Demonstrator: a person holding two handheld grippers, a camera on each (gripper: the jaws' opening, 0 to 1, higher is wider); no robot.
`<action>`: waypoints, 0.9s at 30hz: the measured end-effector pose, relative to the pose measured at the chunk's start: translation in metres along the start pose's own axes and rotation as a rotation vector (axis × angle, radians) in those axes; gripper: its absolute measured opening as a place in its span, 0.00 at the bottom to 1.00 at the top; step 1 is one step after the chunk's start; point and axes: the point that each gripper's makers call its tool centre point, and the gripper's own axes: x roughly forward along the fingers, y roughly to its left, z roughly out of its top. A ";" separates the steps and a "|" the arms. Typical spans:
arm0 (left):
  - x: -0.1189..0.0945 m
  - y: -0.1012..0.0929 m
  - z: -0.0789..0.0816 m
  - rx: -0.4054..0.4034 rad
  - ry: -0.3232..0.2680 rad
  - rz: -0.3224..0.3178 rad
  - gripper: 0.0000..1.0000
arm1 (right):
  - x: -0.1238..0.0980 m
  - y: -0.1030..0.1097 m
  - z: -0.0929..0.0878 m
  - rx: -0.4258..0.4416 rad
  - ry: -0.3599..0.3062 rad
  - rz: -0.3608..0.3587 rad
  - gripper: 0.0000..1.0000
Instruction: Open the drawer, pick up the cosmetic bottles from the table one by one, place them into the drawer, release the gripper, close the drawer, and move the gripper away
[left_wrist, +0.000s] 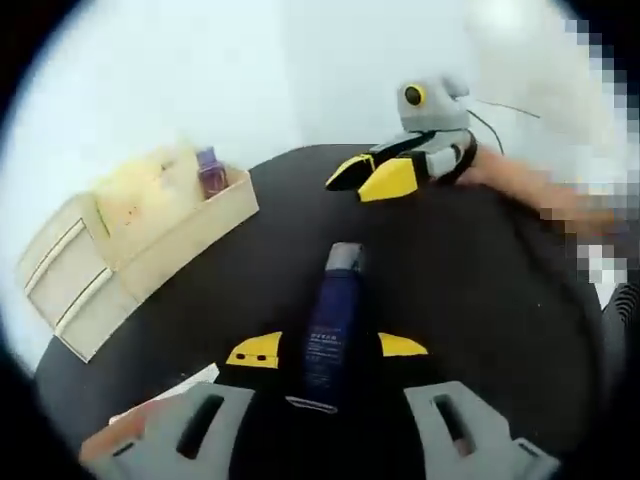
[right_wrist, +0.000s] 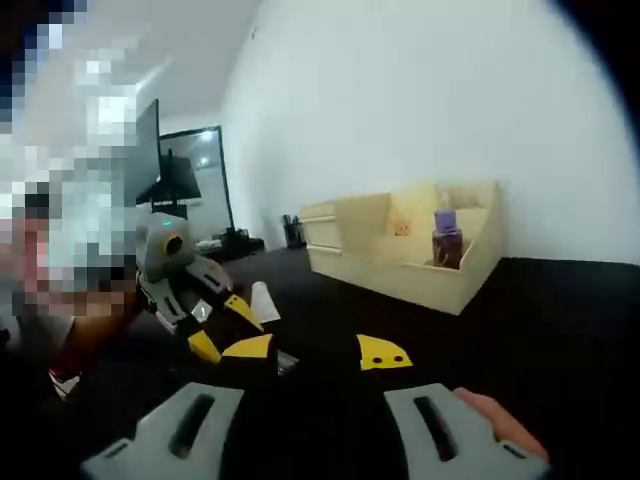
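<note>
The left tool (left_wrist: 328, 350) gripped a dark blue cosmetic bottle with a grey cap (left_wrist: 333, 325) over the black desk (left_wrist: 480, 300). At ten o'clock stood the pale wooden drawer box (left_wrist: 140, 240), a small purple bottle (left_wrist: 210, 172) half hidden inside. The right tool (right_wrist: 315, 350) gaped wide, holding nothing.
</note>
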 end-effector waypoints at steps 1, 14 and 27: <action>0.000 0.001 0.000 -0.007 -0.002 -0.002 0.26 | 0.000 0.000 0.001 -0.001 -0.002 -0.001 0.26; 0.008 -0.005 -0.006 -0.034 0.021 -0.018 0.20 | -0.001 0.002 0.003 -0.005 -0.009 -0.001 0.26; 0.004 -0.001 0.017 -0.066 -0.081 0.042 0.19 | -0.006 -0.012 0.019 0.187 -0.103 -0.046 0.27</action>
